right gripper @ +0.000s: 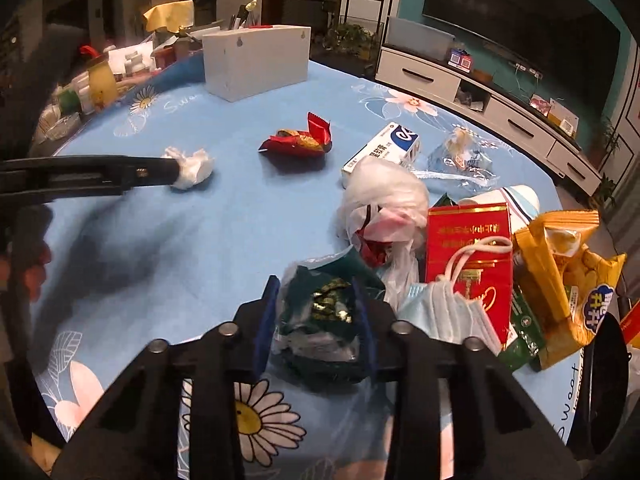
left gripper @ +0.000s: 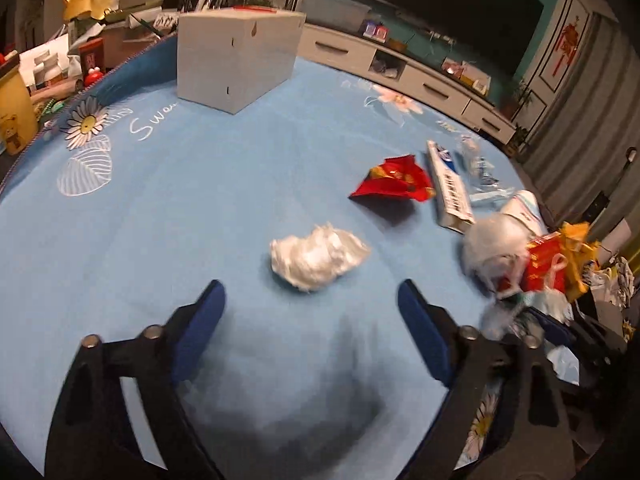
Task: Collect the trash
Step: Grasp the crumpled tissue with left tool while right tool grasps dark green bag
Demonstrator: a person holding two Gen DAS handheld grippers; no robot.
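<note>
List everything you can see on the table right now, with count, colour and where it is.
tablecloth: one, light blue with daisies, covers the table
box: one, white, far side of the table
tissue wad: one, white, ahead of the left gripper, between its open fingers' line
red wrapper: one, red, mid table
medicine carton: one, white and blue, right of the red wrapper
clear bag: one, clear, behind the carton
white bag: one, white, in the pile at right
red packet: one, red, in the pile
mask: one, pale blue, leaning on the red packet
yellow snack bag: one, yellow, right edge
green wrapper: one, dark green, between the right gripper's pads
left gripper: open
right gripper: shut on the green wrapper
</note>
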